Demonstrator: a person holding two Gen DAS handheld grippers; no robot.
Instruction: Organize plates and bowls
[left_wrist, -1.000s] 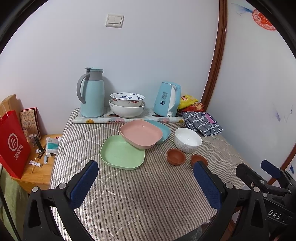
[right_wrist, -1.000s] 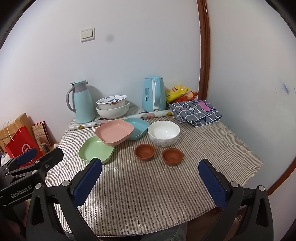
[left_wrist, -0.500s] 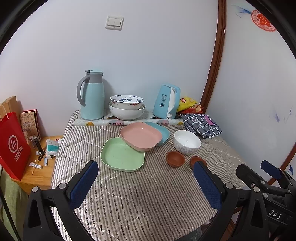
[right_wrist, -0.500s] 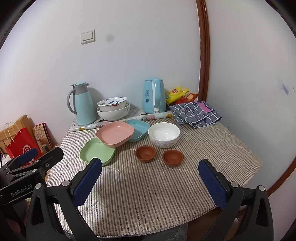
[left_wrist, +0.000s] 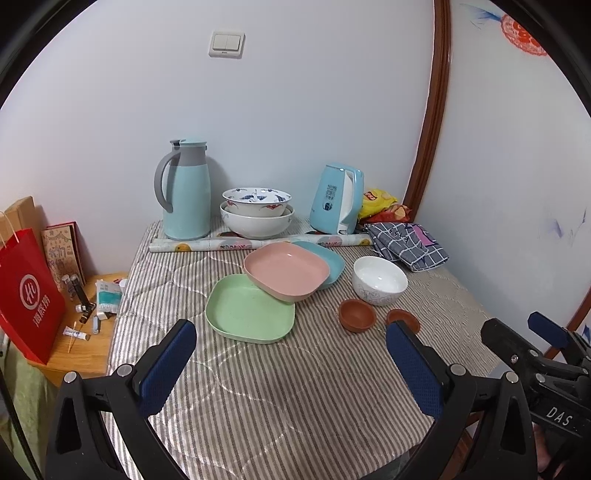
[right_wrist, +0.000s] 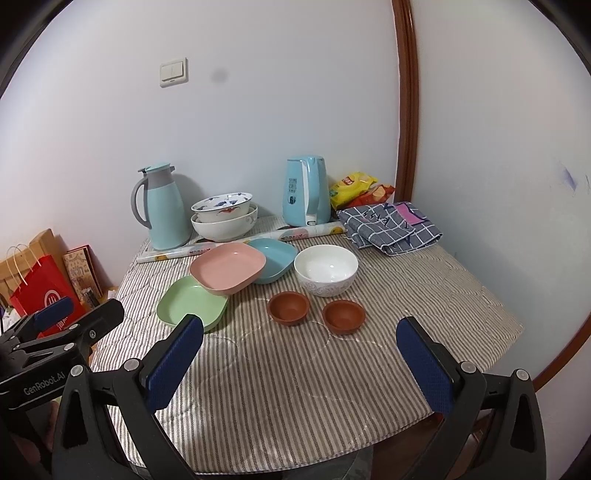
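i am hovering over the near edge of the striped tablecloth (left_wrist: 258, 398), which is spreading out ahead of both my pairs of jaws. my left gripper (left_wrist: 291, 354) is hanging released, jaws wide apart and holding nothing; my right gripper (right_wrist: 299, 350) is doing the same, and i am seeing its black frame off to the right of my left jaws. far ahead, against the wall, a light blue thermos jug (left_wrist: 184, 192) is standing upright, with a blue electric kettle (left_wrist: 338, 205) well to its right and two nested patterned bowls (left_wrist: 256, 214) sitting between them. just ahead of my left jaws the green square plate (left_wrist: 247, 314) is lying flat; the pink square plate (left_wrist: 284, 271) is resting tilted, overlapping its far corner and also the blue square plate (right_wrist: 275, 256) behind it. ahead of my right jaws the white bowl (right_wrist: 325, 269) is sitting upright just beside the blue plate. nearest to my right jaws, two small brown bowls (right_wrist: 289, 307) are sitting side by side, close but apart.
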